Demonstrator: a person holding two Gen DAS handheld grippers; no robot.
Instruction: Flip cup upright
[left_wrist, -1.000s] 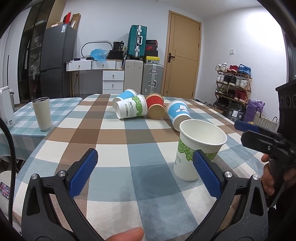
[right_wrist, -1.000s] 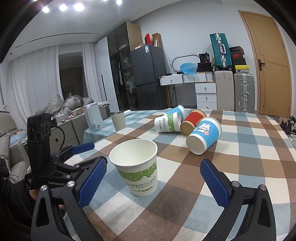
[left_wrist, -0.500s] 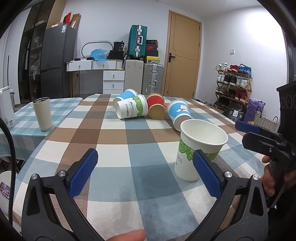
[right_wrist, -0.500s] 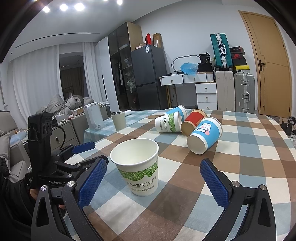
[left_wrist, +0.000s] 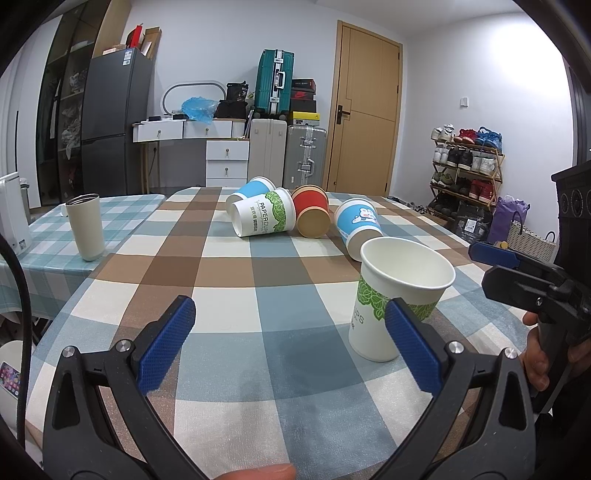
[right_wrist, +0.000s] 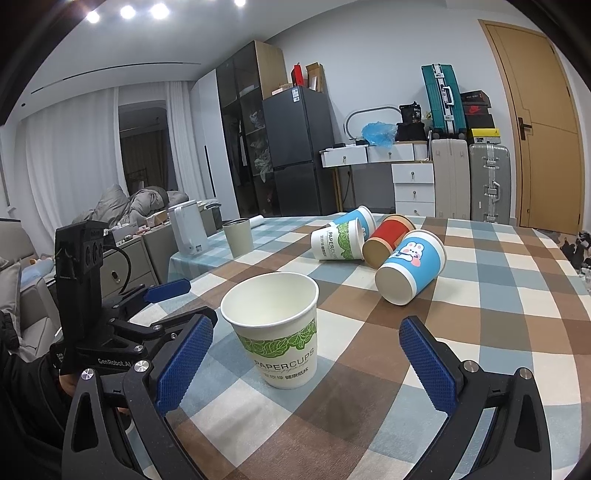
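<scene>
A white paper cup with a green leaf band (left_wrist: 397, 295) (right_wrist: 277, 326) stands upright on the checked tablecloth. My left gripper (left_wrist: 290, 345) is open and empty, with the cup just beyond its right finger. My right gripper (right_wrist: 306, 360) is open and empty, just behind the cup. Further back several cups lie on their sides: a blue rabbit cup (left_wrist: 360, 225) (right_wrist: 412, 266), a red cup (left_wrist: 312, 214) (right_wrist: 388, 240), a white and green cup (left_wrist: 264, 218) (right_wrist: 336, 242) and a blue cup (left_wrist: 251, 188) (right_wrist: 356, 218).
A beige metal tumbler (left_wrist: 86, 225) (right_wrist: 240, 238) stands on the adjoining table to the left. A white kettle (right_wrist: 188, 229) is beside it. The other hand-held gripper shows at each view's edge (left_wrist: 532, 284) (right_wrist: 110, 310). Suitcases, drawers and a shoe rack stand behind the table.
Both grippers have shifted very slightly; the upright cup sits a touch further right in the left wrist view. Nothing was gripped or released.
</scene>
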